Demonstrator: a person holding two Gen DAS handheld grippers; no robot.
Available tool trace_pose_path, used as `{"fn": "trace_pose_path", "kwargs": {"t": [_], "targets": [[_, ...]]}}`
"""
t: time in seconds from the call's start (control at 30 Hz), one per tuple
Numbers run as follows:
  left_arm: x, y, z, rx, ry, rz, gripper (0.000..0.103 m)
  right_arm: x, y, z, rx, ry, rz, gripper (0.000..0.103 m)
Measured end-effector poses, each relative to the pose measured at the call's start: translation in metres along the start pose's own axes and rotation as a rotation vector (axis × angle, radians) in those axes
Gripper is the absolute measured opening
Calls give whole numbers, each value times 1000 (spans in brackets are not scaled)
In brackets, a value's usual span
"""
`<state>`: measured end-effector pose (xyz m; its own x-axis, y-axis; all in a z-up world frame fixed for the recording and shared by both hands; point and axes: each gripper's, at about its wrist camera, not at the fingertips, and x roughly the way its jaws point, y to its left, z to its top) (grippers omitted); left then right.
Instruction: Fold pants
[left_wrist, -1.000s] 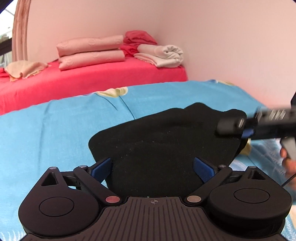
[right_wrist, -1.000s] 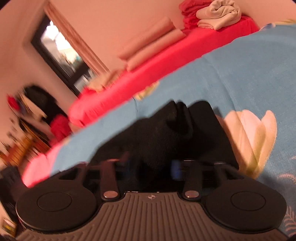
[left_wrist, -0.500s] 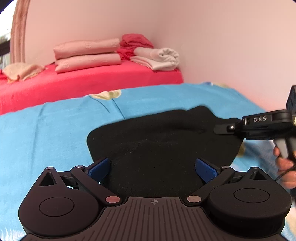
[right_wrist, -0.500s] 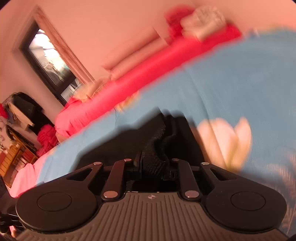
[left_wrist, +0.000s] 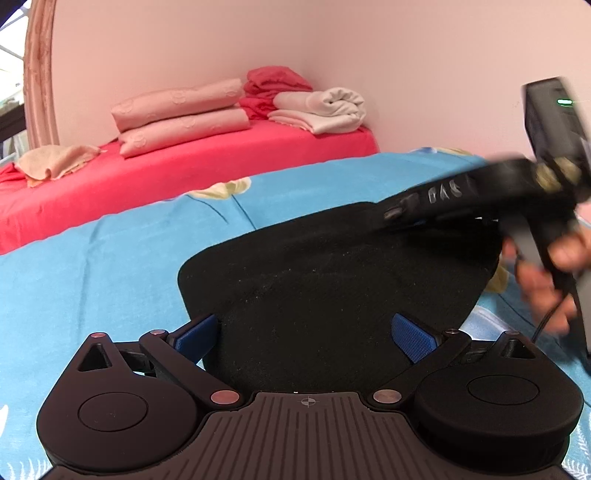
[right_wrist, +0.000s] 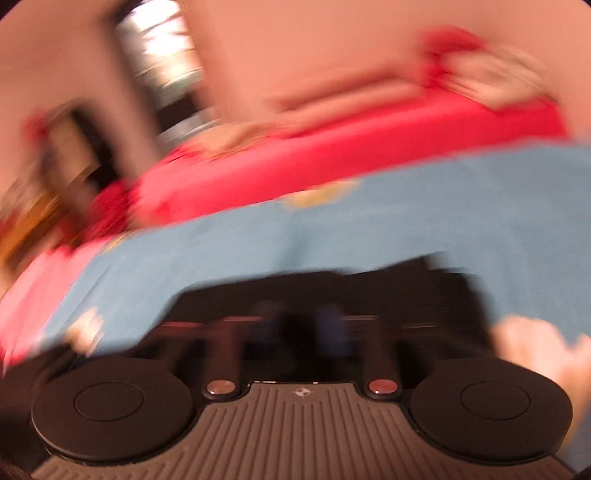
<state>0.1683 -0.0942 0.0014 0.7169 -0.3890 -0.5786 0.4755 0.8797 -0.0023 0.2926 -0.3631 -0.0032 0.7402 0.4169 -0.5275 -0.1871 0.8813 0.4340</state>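
Note:
The black pants (left_wrist: 332, 280) lie folded in a compact patch on the blue flowered bedsheet (left_wrist: 92, 280). My left gripper (left_wrist: 304, 332) is open, its blue pads wide apart over the near edge of the pants, holding nothing. My right gripper (left_wrist: 402, 214) shows in the left wrist view at the far right edge of the pants, held by a hand (left_wrist: 546, 280). In the blurred right wrist view its fingers (right_wrist: 295, 321) are close together over the pants (right_wrist: 406, 288); whether cloth is pinched between them is unclear.
A red mattress (left_wrist: 221, 162) lies behind the blue sheet, with stacked pink pillows (left_wrist: 181, 114), red cloth and a rolled white towel (left_wrist: 321, 110) on it. A beige cloth (left_wrist: 55, 162) lies at its left. A pink wall stands behind and to the right.
My right gripper has swung upward and leftward over the far edge of the pants, its view now heavily blurred. The left gripper stays open in place.

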Motion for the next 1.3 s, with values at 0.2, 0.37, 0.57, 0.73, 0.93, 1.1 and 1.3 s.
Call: {"fn": "trace_pose_path", "kwargs": {"t": [0.2,0.37,0.57,0.73,0.93,1.1,1.3], "targets": [[1,1,2,9,16,0,103,-26,8,-18,-94,-64,-24,49],[-3,3,1,-11,38,12,103,-54,-14,-17,-2,-84,-68,33],[-23,18,4,-116,82,-10,103,-66,-10,-24,-10,-40,-214,94],[-22,58,9,-311,162,-134,103,-63,-35,-18,167,98,-105,95],[23,95,-6,-542,264,-281,103,-55,-57,-11,274,193,-7,96],[37,91,-4,-587,216,-394,103,-48,-42,-22,205,159,-56,81],[0,61,18,-487,148,-384,103,-93,-22,-28,243,81,-31,52]]}}
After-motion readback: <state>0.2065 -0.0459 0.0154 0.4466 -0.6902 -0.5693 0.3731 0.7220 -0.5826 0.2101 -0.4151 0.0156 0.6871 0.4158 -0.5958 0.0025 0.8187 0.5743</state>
